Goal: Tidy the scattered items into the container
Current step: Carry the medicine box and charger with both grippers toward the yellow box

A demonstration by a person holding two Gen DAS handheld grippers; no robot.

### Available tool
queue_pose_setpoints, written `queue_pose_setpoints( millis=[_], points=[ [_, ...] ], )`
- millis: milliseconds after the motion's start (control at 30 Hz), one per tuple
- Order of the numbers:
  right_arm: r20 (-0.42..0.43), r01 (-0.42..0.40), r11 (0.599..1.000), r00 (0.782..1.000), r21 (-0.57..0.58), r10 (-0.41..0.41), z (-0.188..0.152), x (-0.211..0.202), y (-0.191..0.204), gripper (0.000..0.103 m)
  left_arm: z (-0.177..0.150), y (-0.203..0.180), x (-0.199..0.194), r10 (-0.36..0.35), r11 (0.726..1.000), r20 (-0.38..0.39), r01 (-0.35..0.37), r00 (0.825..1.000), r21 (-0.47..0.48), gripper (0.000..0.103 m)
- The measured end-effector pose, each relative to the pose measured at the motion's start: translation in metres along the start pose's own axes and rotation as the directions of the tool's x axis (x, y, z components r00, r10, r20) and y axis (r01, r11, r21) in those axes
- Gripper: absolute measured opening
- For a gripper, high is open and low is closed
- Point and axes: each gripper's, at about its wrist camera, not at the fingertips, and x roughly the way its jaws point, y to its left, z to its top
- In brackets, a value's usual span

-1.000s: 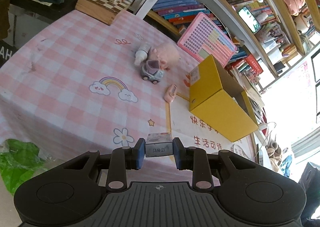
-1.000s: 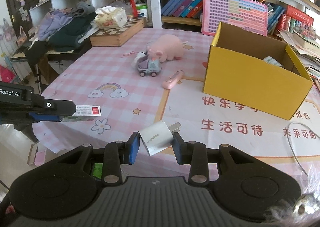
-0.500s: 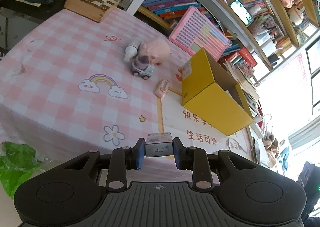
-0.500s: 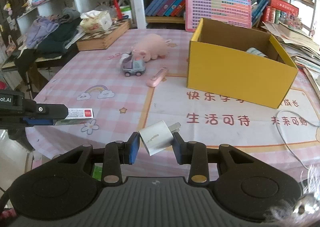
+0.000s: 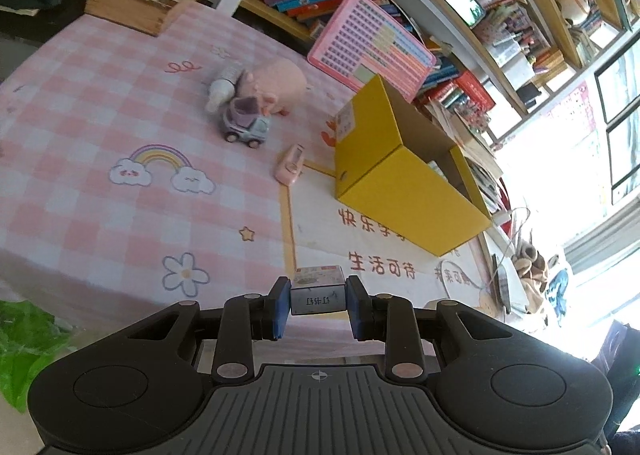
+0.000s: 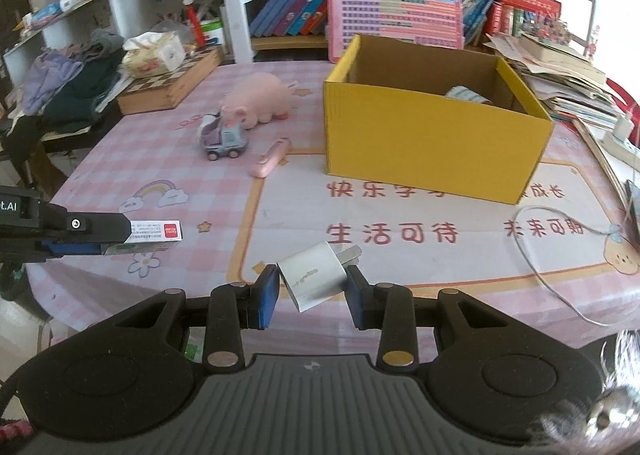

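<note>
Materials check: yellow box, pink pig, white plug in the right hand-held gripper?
Yellow box: looks like cardboard, matte yellow outside, brown inside, with ribbed texture on its front wall.
Pink pig: probably soft plush or squishy foam; rounded, matte, no glare.
White plug: apparently smooth moulded plastic with a slight sheen, and grey metal-looking prongs at its far end.

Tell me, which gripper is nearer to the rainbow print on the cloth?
Left. The left gripper hangs just in front of the rainbow print; the right gripper is farther to its right, over the white panel.
</note>
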Motion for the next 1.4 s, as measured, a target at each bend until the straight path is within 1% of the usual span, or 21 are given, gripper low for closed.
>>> queue_pose_setpoints(
  millis=[300,500,1000,1400],
  points=[
    [0.003,0.055,0.997,0.998,0.047,-0.055,-0.001,-0.005,-0.021,0.033,0.002,-0.016,0.021,-0.037,0.999,-0.044,0.039,0.998,0.037,0.028],
    [-0.002,0.083,0.994,0.997,0.074,-0.083,-0.003,-0.007,-0.035,0.033,0.005,-0.025,0.032,-0.049,0.998,-0.056,0.052,0.997,0.047,0.028],
    [-0.035,0.116,0.987,0.993,0.114,-0.113,-0.001,0.002,-0.065,0.033,0.01,-0.05,0.066,-0.072,0.993,-0.121,0.083,0.99,0.086,0.028],
    [-0.063,0.143,0.981,0.989,0.132,-0.135,0.006,0.014,-0.088,0.033,0.02,-0.071,0.095,-0.11,0.982,-0.166,0.133,0.98,0.137,0.028]
  ],
)
